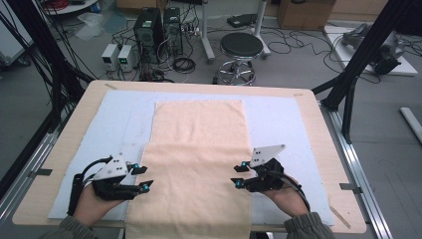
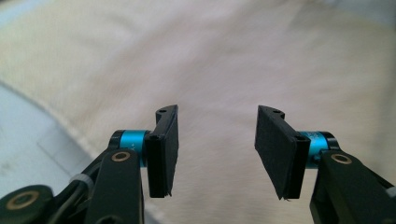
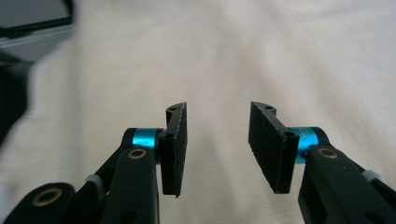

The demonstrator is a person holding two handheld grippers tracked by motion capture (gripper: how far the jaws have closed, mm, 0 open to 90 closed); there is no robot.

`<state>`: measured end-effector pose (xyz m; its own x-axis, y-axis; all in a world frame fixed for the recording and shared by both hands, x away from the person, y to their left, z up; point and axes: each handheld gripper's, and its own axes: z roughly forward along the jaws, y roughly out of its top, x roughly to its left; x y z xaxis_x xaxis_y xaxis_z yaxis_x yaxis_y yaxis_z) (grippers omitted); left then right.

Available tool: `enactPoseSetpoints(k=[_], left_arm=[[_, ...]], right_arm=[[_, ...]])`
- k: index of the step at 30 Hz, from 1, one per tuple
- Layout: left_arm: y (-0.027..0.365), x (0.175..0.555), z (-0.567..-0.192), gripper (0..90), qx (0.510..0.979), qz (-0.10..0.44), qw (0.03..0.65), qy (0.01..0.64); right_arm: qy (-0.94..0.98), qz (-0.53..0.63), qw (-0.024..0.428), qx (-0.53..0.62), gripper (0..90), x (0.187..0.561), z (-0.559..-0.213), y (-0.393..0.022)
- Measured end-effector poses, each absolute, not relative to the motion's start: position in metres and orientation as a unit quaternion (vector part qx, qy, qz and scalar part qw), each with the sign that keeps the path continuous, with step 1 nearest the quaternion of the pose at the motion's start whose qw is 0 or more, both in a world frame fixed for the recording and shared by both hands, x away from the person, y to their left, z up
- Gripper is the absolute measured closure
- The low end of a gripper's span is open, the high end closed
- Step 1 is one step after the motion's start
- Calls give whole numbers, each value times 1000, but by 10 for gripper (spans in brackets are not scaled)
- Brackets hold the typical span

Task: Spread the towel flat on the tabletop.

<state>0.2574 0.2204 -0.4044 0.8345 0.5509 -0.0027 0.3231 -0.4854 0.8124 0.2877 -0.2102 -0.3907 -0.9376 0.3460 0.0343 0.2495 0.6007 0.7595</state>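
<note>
A peach-coloured cloth lies along the middle of the table, its near part folded over the far part and hanging off the front edge. My left gripper sits at the cloth's left edge, pointing right, jaws open with nothing between them. My right gripper is at the cloth's right edge, pointing left, also open and empty. In the left gripper view the black pads stand apart above the blurred cloth. The right gripper view shows its pads apart over the same cloth.
A pale blue mat covers the wooden table under the cloth. Beyond the table stand a black stool, computer towers and cables on the floor. Black frame legs rise at the right.
</note>
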Motion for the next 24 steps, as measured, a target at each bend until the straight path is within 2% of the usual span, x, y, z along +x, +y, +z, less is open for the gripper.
enactPoseSetpoints(k=[5, 8, 10, 11, 12, 16, 21, 22, 24], left_arm=[[215, 280, -432, 499, 869, 104, 402, 268], [209, 280, -439, 629, 877, 105, 394, 252], [207, 278, -437, 772, 881, 100, 390, 248], [204, 275, -436, 836, 883, 108, 384, 246], [203, 273, -434, 846, 886, 112, 379, 244], [207, 255, -419, 855, 879, 113, 396, 240], [221, 207, -385, 850, 870, 103, 434, 209], [222, 194, -378, 832, 870, 100, 443, 194], [224, 178, -369, 688, 867, 101, 455, 178]], right_arm=[[899, 388, 41, 197, 594, 308, -425, -213], [909, 369, 53, 186, 708, 307, -436, -207], [907, 374, 42, 188, 816, 307, -437, -208], [909, 373, 38, 180, 838, 306, -437, -208], [912, 369, 44, 174, 848, 305, -436, -206], [910, 377, 50, 163, 854, 294, -425, -208], [895, 424, 48, 131, 845, 255, -386, -218], [889, 441, 40, 116, 825, 245, -377, -220], [883, 459, 37, 91, 751, 226, -361, -224]])
